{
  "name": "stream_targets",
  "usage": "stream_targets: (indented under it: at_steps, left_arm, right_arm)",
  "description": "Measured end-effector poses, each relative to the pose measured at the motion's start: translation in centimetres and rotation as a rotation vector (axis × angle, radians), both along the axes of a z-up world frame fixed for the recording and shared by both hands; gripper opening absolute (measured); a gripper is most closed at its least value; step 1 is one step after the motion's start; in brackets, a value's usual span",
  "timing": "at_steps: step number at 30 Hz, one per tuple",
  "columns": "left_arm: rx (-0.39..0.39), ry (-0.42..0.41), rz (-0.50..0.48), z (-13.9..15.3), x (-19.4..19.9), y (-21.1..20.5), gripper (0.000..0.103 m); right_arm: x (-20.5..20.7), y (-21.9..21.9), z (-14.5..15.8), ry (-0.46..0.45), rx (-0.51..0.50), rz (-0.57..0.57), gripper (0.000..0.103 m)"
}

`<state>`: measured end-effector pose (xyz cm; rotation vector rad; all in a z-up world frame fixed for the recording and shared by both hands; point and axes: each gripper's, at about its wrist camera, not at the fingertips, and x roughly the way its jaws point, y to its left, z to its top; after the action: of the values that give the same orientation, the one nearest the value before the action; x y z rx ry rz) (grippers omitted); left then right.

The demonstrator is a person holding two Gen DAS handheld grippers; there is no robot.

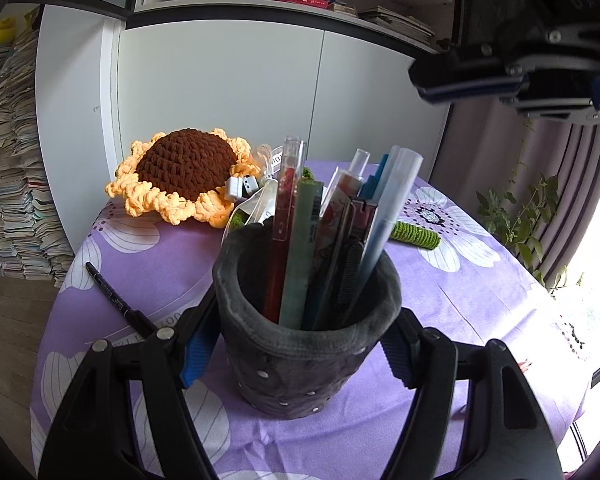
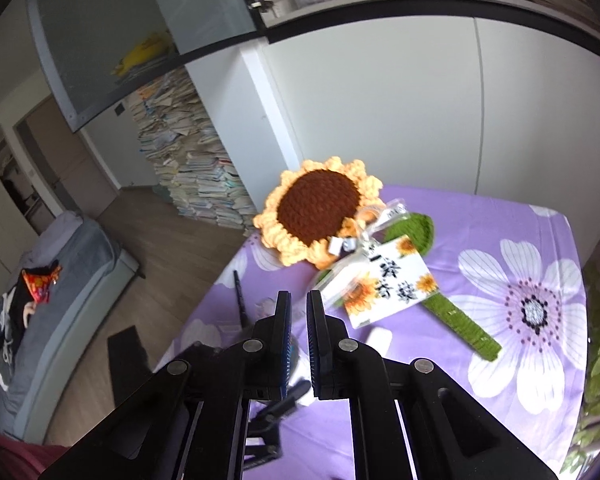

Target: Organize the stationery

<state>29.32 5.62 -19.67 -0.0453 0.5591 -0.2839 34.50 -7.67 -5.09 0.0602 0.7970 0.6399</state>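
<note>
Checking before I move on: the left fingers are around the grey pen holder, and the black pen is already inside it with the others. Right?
Not quite. The left gripper does have its fingers either side of the grey pen holder, but the black pen lies on the purple tablecloth to the holder's left, as the left wrist view shows.

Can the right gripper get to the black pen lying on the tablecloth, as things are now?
Probably yes. The right gripper is up in the air, its jaws nearly closed and empty, and the black pen lies uncovered on the tablecloth beside the holder.
</note>
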Motion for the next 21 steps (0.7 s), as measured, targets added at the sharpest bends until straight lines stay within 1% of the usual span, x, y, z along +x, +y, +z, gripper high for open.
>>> stream_targets:
  at_steps: [5, 10, 14, 16, 18, 21]
  left_arm:
    - [0.007, -0.025, -0.012, 0.3, -0.5, -0.2, 0.069]
    - [0.028, -0.015, -0.019, 0.2, -1.1, -0.4, 0.069]
    - [0.017, -0.002, -0.017, 0.0, -1.3, 0.0, 0.069]
    - [0.008, 0.000, -0.010, 0.0, -1.4, 0.3, 0.069]
    - [0.016, -0.006, 0.016, 0.1, -1.7, 0.6, 0.069]
    - [0.039, -0.007, 0.071, 0.1, -2.3, 1.8, 0.069]
  right_arm:
    - [0.1, -1.5, -0.9, 0.036, -0.012, -0.048, 0.008]
    - [0.5, -1.9, -1.1, 0.062, -0.047, -0.067, 0.008]
    - [2.5, -0.2, -0.9, 0.107, -0.090, -0.012, 0.008]
    - [3.7, 1.8, -0.8, 0.132, -0.127, 0.051, 0.008]
    - [5.0, 4.1, -0.7, 0.170, -0.165, 0.128, 0.008]
    - [5.5, 5.8, -0.8, 0.159, -0.199, 0.139, 0.008]
